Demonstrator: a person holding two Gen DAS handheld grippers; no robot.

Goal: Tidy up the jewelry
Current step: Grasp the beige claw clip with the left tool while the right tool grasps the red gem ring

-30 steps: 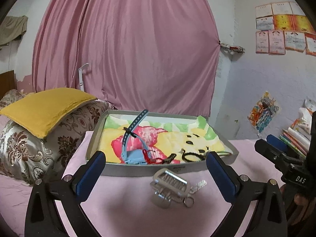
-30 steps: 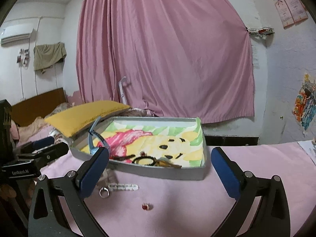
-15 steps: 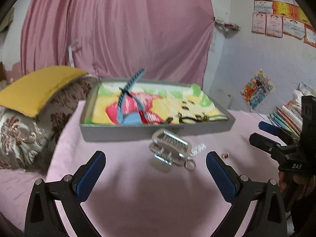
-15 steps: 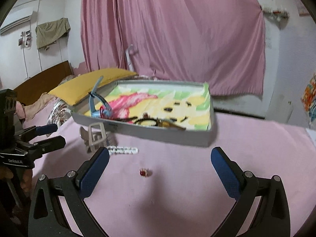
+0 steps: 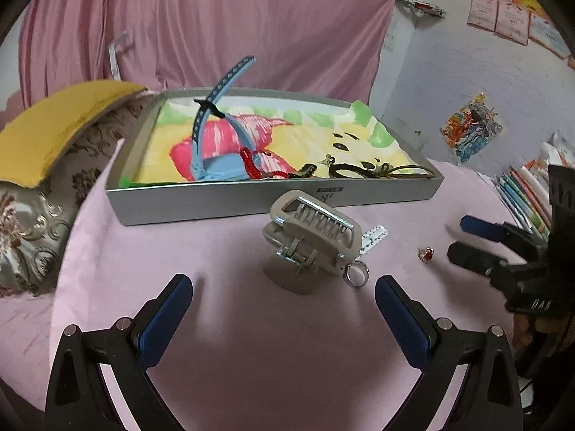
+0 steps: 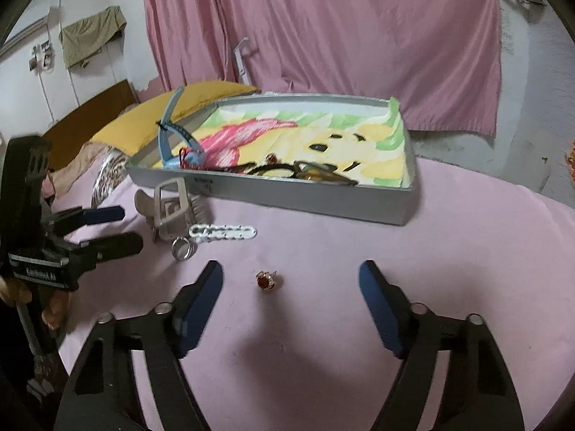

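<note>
Left gripper [image 5: 284,287]: jaws wide apart, nothing between the pads, angled down over the pink cloth [image 5: 251,341] covering the table. Just ahead of its fingertips a grey claw hair clip [image 5: 311,240] stands on the cloth, teeth up, spring hinge facing the camera. A silver ring [image 5: 355,272] lies touching or just beside the clip's right foot; a white beaded strip [image 5: 373,237] pokes out from behind the clip on the same side. Right gripper [image 6: 291,280]: jaws at a middling width and closing, pads clear of everything. A small red-stone ring [image 6: 266,281] lies on the cloth between the fingertips, nearer the left one, untouched. Beyond it, toward the left of the right wrist view, the silver ring, the white strip and the clip sit in a loose cluster. Grey tray [image 5: 230,203] stands at the far side of the table, lined with a bright cartoon print. Inside, along its near wall: blue watch strap [image 5: 210,122] arching up at the left end, red beaded string [image 5: 249,161] beside it, dark cord bracelet [image 5: 354,170] toward the right end. Yellow cushion [image 5: 54,125] on a patterned pillow lies past the table's left edge; stacked books [image 5: 521,194] at the right edge. Pink curtain [image 5: 222,25] behind the tray.
</note>
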